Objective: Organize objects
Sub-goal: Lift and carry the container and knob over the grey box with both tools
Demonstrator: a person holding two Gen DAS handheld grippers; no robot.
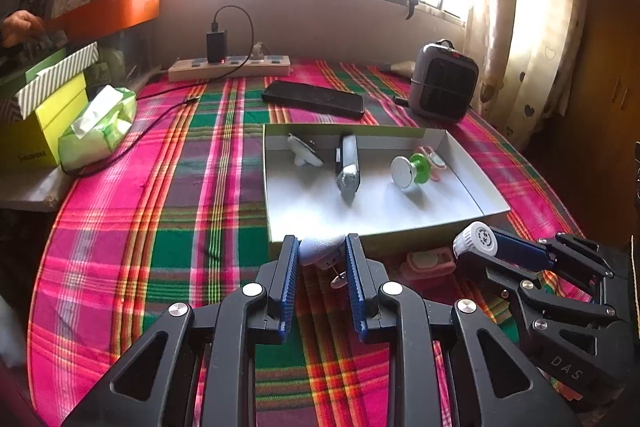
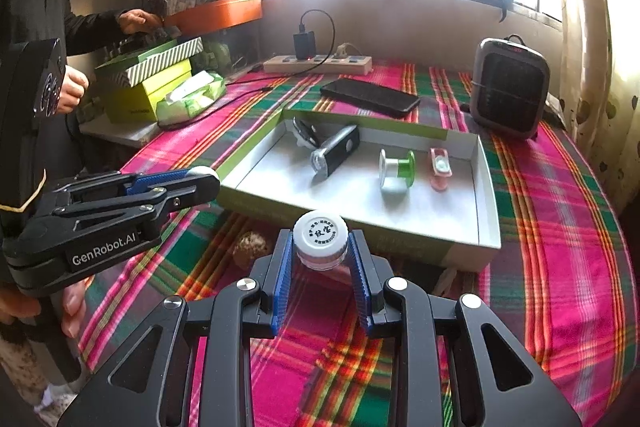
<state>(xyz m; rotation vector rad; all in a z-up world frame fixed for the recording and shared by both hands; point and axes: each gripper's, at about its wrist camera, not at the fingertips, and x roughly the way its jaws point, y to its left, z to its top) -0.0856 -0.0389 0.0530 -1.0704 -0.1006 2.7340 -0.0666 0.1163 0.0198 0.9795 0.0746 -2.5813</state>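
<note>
Left wrist view: left gripper (image 1: 322,253) is clamped on a small pale rounded object (image 1: 320,249) with a metal pin, just short of the near wall of the shallow white cardboard tray (image 1: 476,187). Tray holds a silver-black flashlight (image 1: 347,167) and a green-and-white spool (image 1: 412,169).

Right wrist view: right gripper (image 2: 320,251) grips a small white-capped bottle (image 2: 320,239), above the plaid tablecloth (image 2: 560,267), near the tray's front edge.
</note>
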